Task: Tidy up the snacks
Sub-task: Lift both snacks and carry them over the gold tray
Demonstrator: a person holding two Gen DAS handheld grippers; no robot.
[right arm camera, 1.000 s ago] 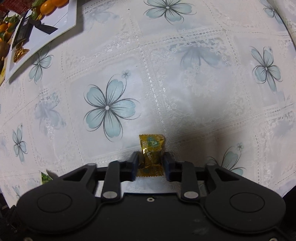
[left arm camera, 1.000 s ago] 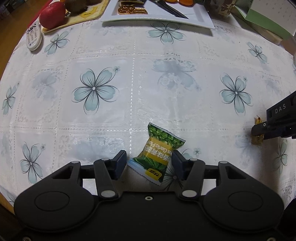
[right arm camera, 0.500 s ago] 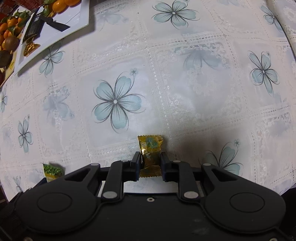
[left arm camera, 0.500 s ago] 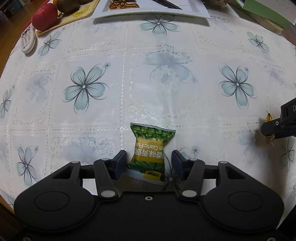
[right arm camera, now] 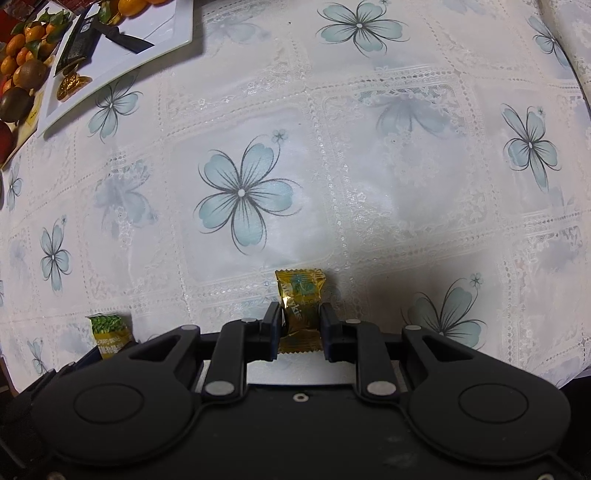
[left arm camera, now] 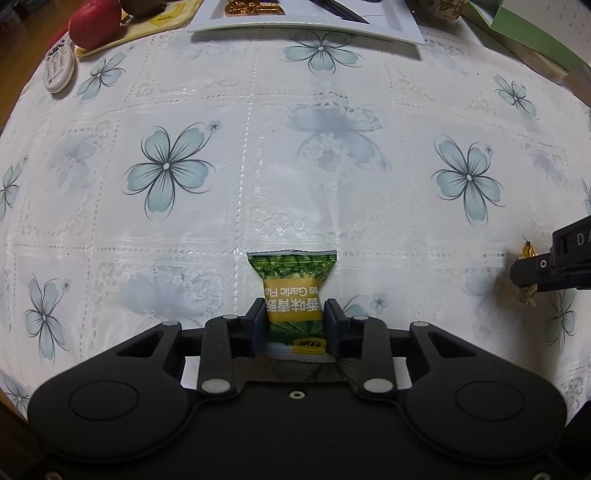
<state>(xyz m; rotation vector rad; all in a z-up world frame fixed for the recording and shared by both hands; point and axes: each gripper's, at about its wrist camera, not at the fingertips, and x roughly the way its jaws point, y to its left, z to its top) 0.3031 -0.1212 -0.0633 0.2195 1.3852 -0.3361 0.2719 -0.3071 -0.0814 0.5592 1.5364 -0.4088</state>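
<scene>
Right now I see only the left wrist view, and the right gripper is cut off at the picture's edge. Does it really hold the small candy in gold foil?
Observer: Yes. In the right wrist view the right gripper is shut on the small gold foil candy, with one pad on each side of its middle.
Operator: Near the white rectangular plate, is there anything that my view misses?
Observer: Yes. Small orange fruits with green leaves lie in a pile beyond the plate's left edge in that view.
</scene>
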